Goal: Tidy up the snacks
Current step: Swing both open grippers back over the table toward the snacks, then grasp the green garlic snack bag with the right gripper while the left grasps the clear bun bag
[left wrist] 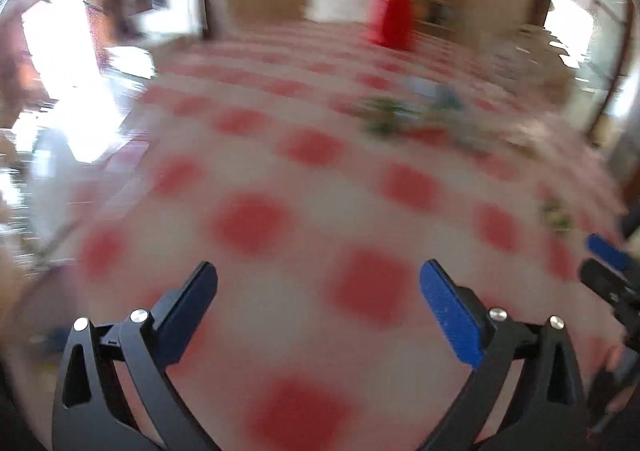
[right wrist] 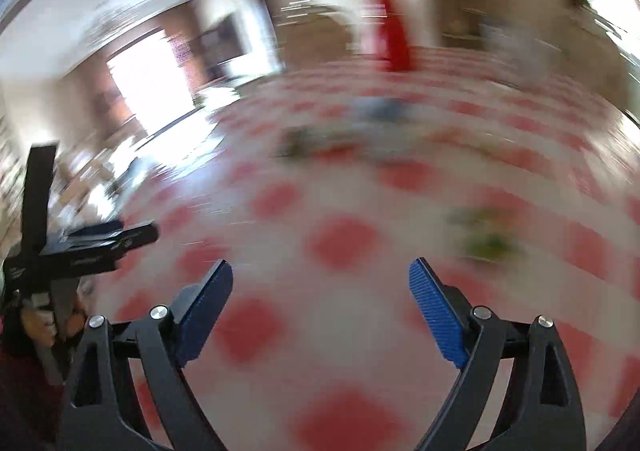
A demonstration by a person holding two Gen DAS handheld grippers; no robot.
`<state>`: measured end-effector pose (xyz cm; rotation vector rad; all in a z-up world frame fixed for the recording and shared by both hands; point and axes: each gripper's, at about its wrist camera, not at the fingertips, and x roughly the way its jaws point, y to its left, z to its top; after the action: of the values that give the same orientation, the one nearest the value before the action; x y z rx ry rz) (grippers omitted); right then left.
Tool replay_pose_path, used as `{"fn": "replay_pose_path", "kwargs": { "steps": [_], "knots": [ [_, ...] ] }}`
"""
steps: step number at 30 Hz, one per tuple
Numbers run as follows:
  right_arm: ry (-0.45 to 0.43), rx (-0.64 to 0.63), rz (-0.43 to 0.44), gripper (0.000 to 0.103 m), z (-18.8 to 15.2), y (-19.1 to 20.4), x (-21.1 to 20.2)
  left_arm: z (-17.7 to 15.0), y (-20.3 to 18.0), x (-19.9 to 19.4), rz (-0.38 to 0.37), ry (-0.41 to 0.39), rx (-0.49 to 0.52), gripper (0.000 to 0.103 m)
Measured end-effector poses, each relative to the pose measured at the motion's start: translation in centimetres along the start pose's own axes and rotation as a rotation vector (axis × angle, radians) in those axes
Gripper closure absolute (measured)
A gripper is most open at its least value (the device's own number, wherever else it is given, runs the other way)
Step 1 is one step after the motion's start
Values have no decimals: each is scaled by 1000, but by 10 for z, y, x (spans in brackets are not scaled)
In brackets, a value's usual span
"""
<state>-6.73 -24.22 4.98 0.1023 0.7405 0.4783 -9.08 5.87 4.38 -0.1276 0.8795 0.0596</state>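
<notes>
- The left hand-held gripper [left wrist: 318, 277], black frame with ribbed blue pads, stood wide apart with nothing between them.
- The right hand-held gripper [right wrist: 320, 275] gaped equally wide, holding nothing.
- A red-and-white checked cloth [left wrist: 256, 155] covered the worktop.
- Blurred greenish snacks [right wrist: 486, 231] lay ahead of the right hand-held gripper; more [left wrist: 404, 119] lay farther back.
- A tall red container [left wrist: 394, 11] stood at the far edge.
</notes>
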Motion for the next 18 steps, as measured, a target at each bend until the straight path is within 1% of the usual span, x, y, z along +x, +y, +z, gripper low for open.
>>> {"fn": "replay_pose_path", "kwargs": {
  "steps": [2,4,7,11,13,16,18],
  "knots": [
    [3,86,-88,16,-6,-52,-11,6,-30,18,-83,25,12,2],
    [24,149,-120,16,-9,-87,-14,13,-58,34,-156,40,31,2],
    [66,188,-142,16,-7,-115,0,18,-91,51,-203,63,68,2],
    [121,123,-146,16,10,-105,30,26,-115,70,-187,71,115,2],
    [148,74,-126,16,22,-92,48,32,-117,75,-169,73,126,2],
    [194,12,-174,16,35,-81,75,47,-121,82,-135,50,142,2],
    [234,-41,-223,23,40,-72,91,59,-124,87,-114,39,152,2]
  ]
}}
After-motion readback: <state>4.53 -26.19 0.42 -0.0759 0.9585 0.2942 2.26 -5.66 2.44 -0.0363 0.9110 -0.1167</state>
